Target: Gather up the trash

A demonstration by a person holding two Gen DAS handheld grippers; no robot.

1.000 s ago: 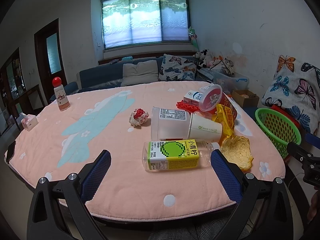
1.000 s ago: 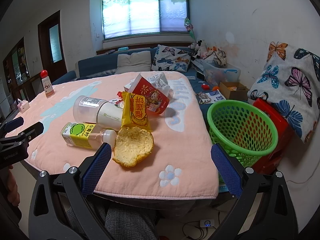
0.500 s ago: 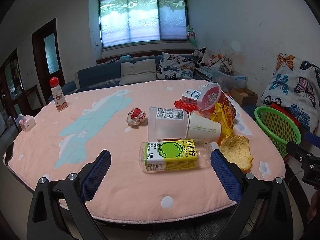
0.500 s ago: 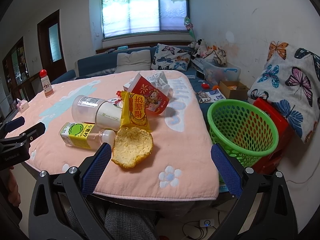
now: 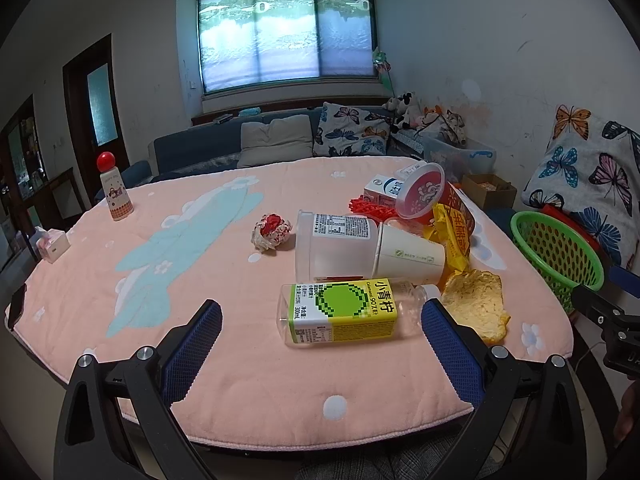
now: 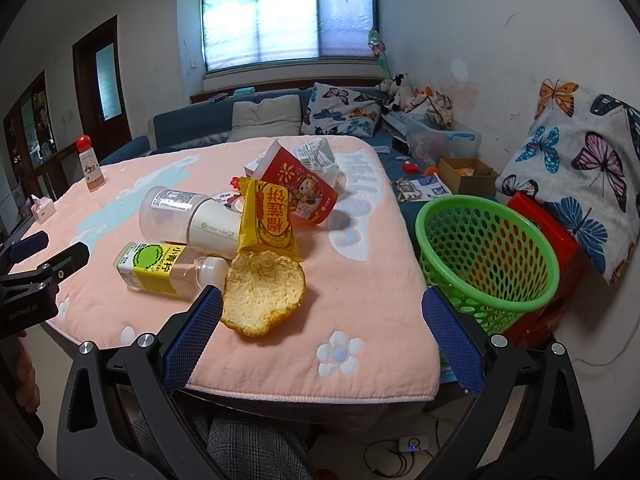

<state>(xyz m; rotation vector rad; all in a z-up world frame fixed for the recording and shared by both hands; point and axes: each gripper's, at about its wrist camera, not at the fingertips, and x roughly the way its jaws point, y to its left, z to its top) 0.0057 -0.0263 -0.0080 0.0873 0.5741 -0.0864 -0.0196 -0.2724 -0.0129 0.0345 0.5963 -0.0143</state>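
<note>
While unused, both tools agape.

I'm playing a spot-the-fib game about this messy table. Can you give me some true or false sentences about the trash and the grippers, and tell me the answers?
1. The green basket sits on top of the table. False: it stands beside the table, off its right edge.
2. The bottle with the green and yellow label lies on its side. True.
3. The left gripper is squeezing that bottle. False: its jaws are wide open and hold nothing.
4. The orange peel lies next to the bottle's cap end. True.
5. The right gripper is open and empty. True.
6. The green basket is full of trash. False: no trash shows inside it.
</note>
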